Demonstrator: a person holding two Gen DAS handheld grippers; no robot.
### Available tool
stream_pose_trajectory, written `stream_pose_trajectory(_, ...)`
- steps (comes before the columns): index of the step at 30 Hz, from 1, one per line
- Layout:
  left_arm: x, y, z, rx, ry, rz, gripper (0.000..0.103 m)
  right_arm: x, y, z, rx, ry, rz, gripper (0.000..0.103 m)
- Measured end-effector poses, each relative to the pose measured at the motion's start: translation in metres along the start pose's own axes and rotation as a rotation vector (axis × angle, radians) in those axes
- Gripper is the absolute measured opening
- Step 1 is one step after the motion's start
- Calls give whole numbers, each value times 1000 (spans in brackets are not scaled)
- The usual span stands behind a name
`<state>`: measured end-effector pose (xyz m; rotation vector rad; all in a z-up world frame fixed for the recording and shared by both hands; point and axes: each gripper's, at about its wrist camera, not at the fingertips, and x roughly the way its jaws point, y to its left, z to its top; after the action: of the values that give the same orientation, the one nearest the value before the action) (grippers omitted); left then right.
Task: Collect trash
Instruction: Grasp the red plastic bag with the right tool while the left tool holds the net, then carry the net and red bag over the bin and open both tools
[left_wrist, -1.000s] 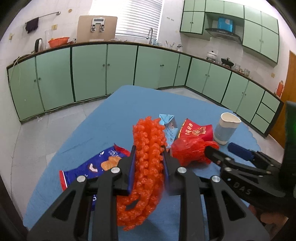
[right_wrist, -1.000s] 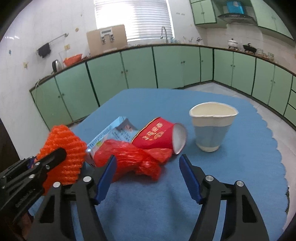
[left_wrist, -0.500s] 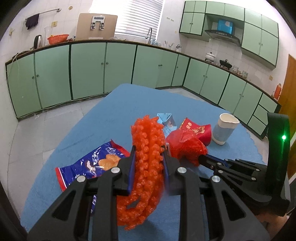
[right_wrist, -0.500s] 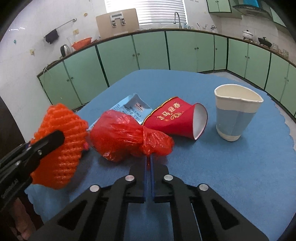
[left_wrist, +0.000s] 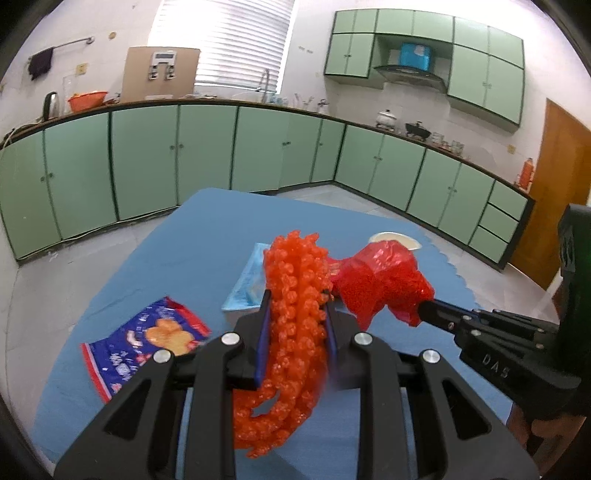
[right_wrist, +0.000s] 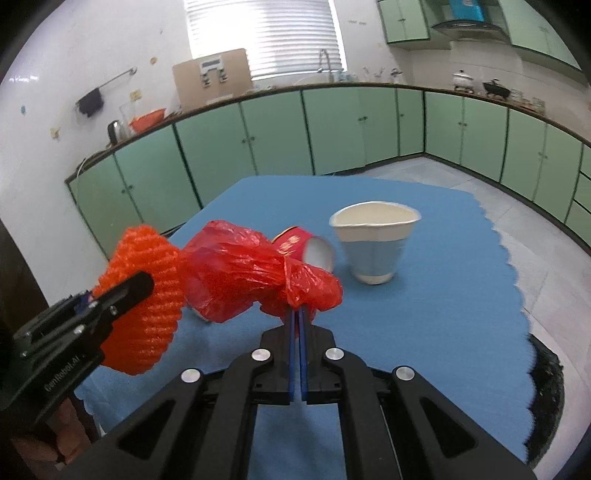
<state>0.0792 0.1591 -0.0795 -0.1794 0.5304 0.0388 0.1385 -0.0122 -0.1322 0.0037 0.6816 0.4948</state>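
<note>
My left gripper (left_wrist: 295, 299) is shut on an orange foam net (left_wrist: 295, 306) and holds it above the blue table (left_wrist: 199, 236). The net also shows in the right wrist view (right_wrist: 144, 291). My right gripper (right_wrist: 298, 312) is shut on a crumpled red plastic bag (right_wrist: 240, 269) and holds it lifted off the table, just right of the net (left_wrist: 384, 280). A red paper cup (right_wrist: 295, 245) lies on its side behind the bag. A white and blue paper cup (right_wrist: 375, 243) stands upright to the right.
A blue snack wrapper (left_wrist: 144, 339) lies flat at the table's left. A light blue carton (left_wrist: 247, 284) lies behind the net. Green cabinets (left_wrist: 207, 155) run around the room. The table's scalloped right edge (right_wrist: 517, 295) drops to the floor.
My right gripper closed on the red bag and lifted it off the table. My left gripper kept hold of the orange net and rose a little.
</note>
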Motion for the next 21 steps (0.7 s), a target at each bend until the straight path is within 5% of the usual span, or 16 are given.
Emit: stream_pose_trajectory(21, 30, -155, 0, 167, 10, -239, 23, -102, -136, -22, 178, -87, -278, 2)
